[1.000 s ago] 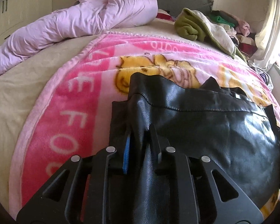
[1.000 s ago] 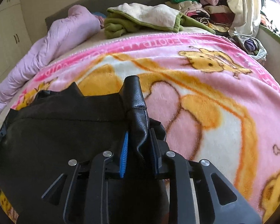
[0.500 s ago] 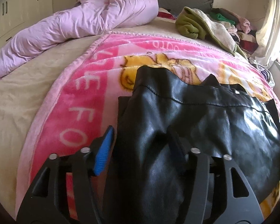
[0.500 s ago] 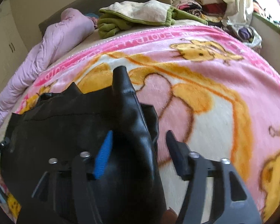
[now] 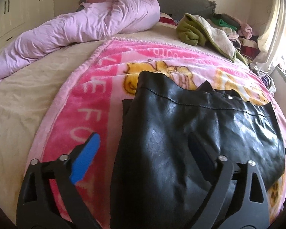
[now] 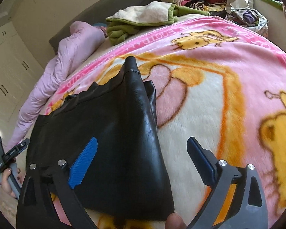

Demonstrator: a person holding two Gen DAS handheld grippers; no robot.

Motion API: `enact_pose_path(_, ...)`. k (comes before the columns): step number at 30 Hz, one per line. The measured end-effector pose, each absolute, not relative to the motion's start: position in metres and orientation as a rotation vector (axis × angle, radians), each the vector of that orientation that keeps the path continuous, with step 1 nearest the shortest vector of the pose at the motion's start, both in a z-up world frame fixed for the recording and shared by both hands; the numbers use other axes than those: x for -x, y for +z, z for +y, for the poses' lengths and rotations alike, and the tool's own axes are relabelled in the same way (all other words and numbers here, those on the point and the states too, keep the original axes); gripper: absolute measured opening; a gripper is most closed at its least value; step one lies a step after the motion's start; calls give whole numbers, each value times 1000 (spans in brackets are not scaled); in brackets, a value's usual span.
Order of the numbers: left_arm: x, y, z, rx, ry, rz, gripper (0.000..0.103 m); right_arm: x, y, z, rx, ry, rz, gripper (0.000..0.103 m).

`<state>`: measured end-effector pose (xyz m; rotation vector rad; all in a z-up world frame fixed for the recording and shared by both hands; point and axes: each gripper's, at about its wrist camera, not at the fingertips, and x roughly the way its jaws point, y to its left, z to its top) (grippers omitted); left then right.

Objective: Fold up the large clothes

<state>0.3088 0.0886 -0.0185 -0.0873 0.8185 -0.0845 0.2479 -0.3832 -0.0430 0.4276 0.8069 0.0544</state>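
A black leather garment (image 5: 190, 133) lies folded on the pink cartoon blanket (image 5: 89, 105). My left gripper (image 5: 143, 148) hovers over its left edge. Its jaws are opening wide; the blue pad (image 5: 85, 158) is clear of the leather, which lies loose between the fingers. In the right wrist view the same garment (image 6: 108, 124) rests on the blanket (image 6: 209, 99). My right gripper (image 6: 142, 154) is over its right edge, jaws opening, pads off the leather. A hand (image 6: 7, 179) holding the left gripper's handle shows at the far left.
A lilac duvet (image 5: 85, 24) lies rolled along the bed's far left. A green and cream throw (image 5: 196, 30) and a heap of clothes (image 5: 238, 36) sit at the head end. Wardrobe doors (image 5: 7, 9) stand left, a curtained window (image 5: 272, 28) right.
Both grippers were shut on pinched folds of the leather garment; both have let go and spread wide. The garment has settled flat, and both grippers have drawn back a little.
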Motion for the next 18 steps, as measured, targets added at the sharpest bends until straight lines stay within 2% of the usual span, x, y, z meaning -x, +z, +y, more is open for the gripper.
enact_pose_path(11, -291, -16, 95, 116, -78, 828, 94, -219, -18, -376, -359, 82, 759, 97)
enact_pose_path(18, -275, -36, 109, 220, -104, 875, 94, -220, -22, -363, -319, 126, 796, 98)
